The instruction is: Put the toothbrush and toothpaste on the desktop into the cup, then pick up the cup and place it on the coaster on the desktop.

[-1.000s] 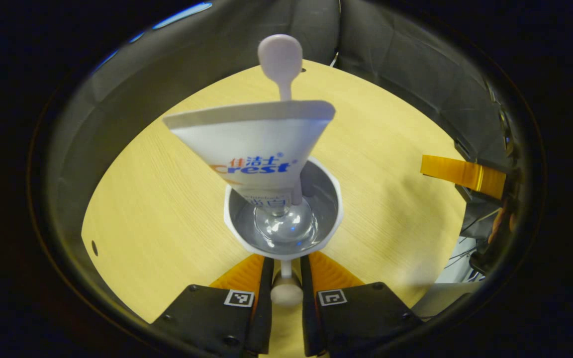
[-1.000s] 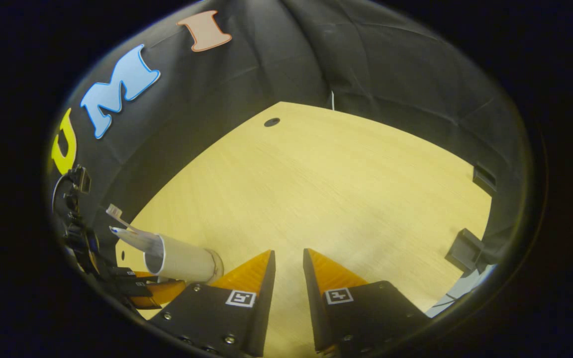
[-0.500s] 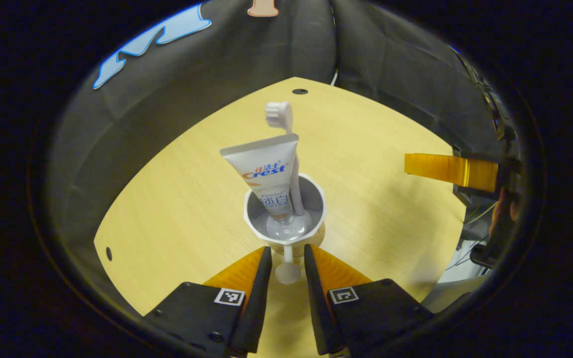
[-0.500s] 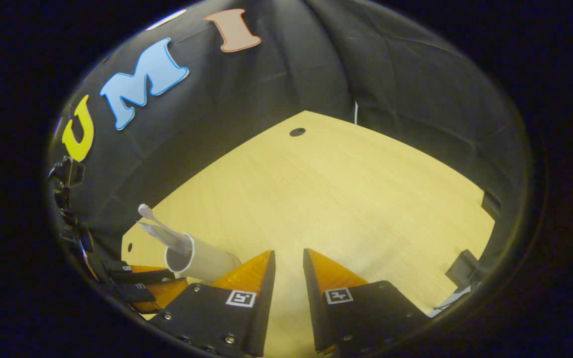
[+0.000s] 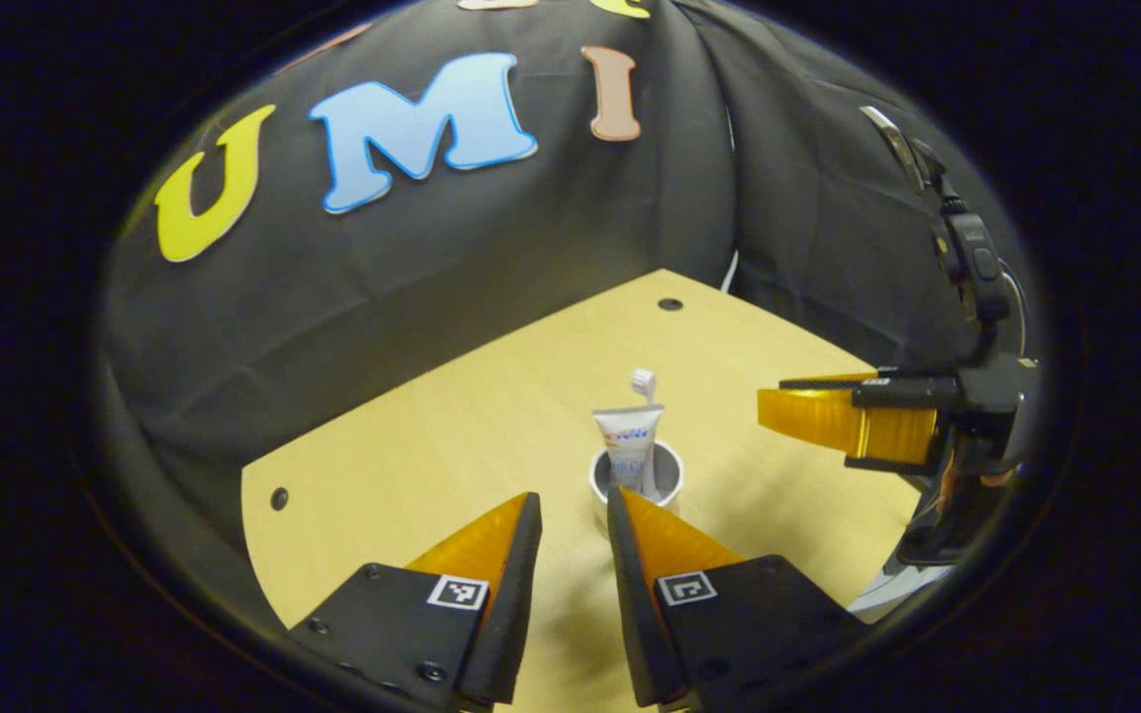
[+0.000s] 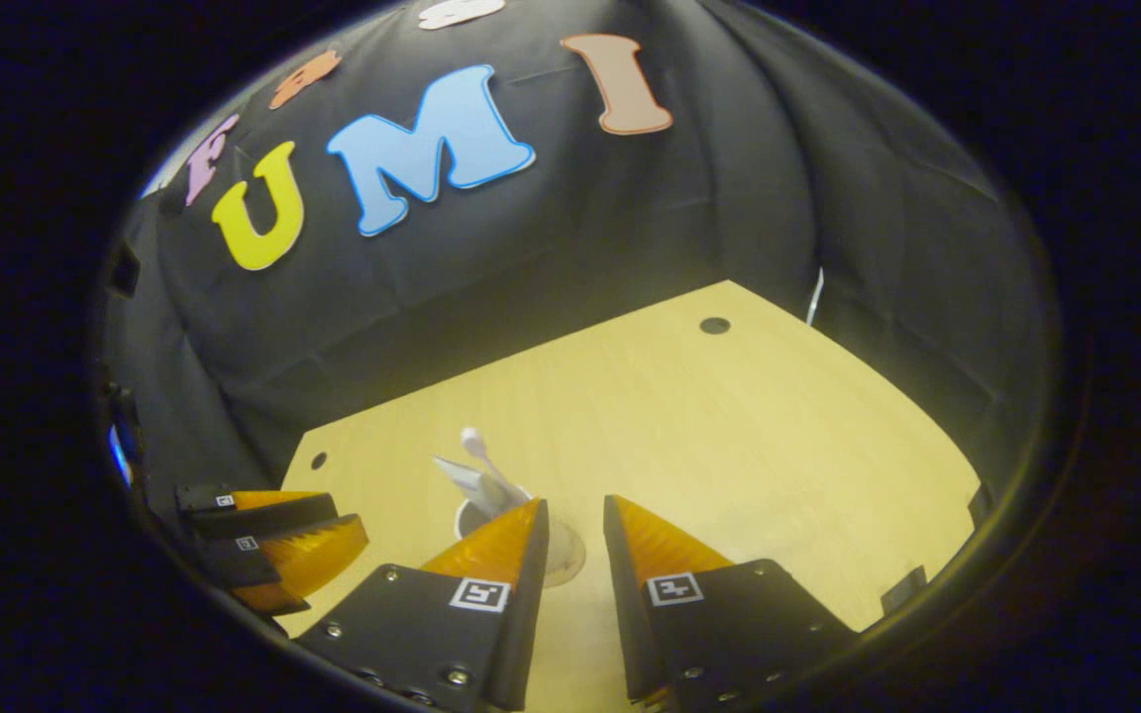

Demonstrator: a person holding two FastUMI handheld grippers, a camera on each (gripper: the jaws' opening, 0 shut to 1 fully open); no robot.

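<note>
Just ahead of the empty, narrowly parted left gripper point(image 5: 572, 510), the top-heavy cup point(image 5: 636, 479) could topple if nudged.

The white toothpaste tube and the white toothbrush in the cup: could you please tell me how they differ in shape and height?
The white toothpaste tube is broad and flat, widening to a crimped top; the white toothbrush is a thin stick with a small bristled head. The toothbrush rises higher than the tube. The tube carries coloured print; the toothbrush is plain. Both stand in the white cup and lean the same way.
</note>
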